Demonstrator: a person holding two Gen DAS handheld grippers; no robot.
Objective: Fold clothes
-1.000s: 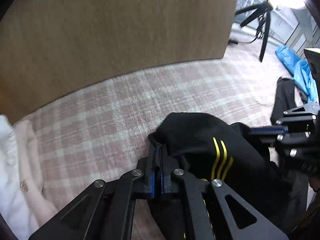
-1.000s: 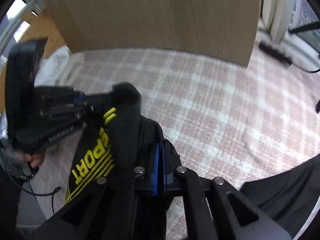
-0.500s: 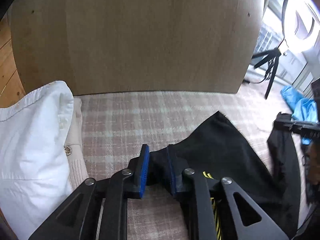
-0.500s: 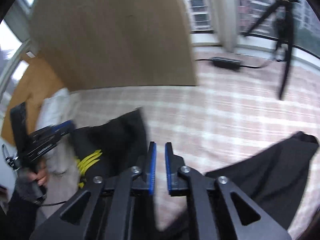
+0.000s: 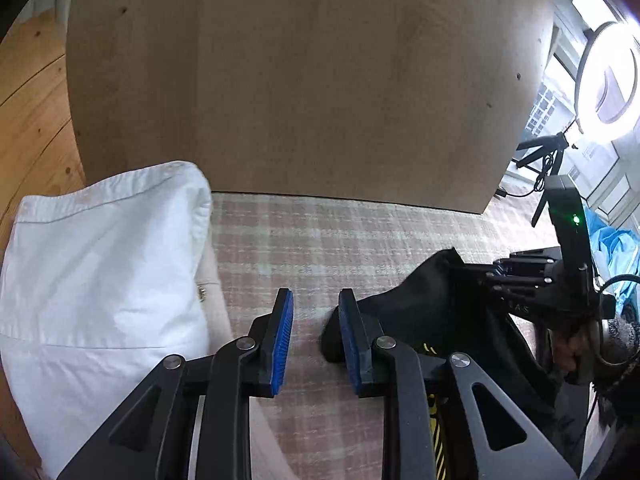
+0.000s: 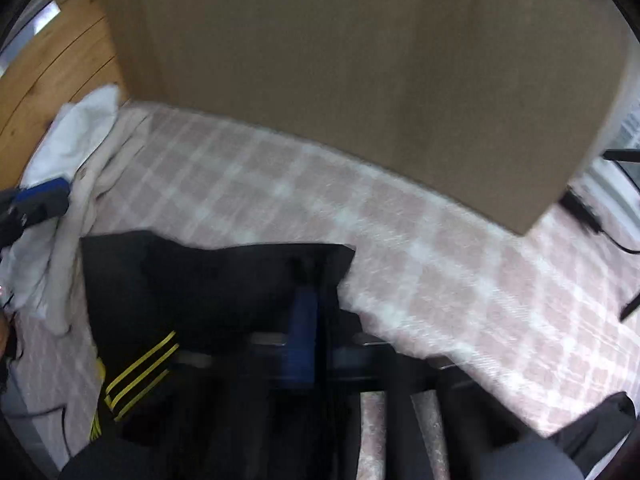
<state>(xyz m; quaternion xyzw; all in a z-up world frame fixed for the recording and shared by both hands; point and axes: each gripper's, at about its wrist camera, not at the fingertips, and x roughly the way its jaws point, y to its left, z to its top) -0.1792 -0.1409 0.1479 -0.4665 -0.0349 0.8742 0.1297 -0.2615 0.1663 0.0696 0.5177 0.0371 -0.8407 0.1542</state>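
Observation:
A black garment with yellow stripes (image 5: 432, 300) lies on the pink checked bed cover (image 5: 320, 248). In the left wrist view my left gripper (image 5: 316, 320) is open and empty, with the garment's corner just right of its right finger. My right gripper (image 5: 500, 276) shows there at the garment's far corner. In the blurred right wrist view the black garment (image 6: 200, 276) lies over my right gripper (image 6: 316, 300), and its blue pads look shut on the cloth edge. Part of my left gripper (image 6: 36, 204) shows at the left edge.
A folded white garment (image 5: 100, 272) lies on a cream one (image 5: 212, 296) at the left. A brown headboard (image 5: 300, 80) stands behind the bed. A ring light (image 5: 608, 76) on a tripod and a blue cloth (image 5: 612, 244) are at the right. Another dark garment (image 6: 600, 424) lies bottom right.
My left gripper has opened and let go of the black garment's corner. My right gripper has swung back to the garment, which now lies spread flat on the bed.

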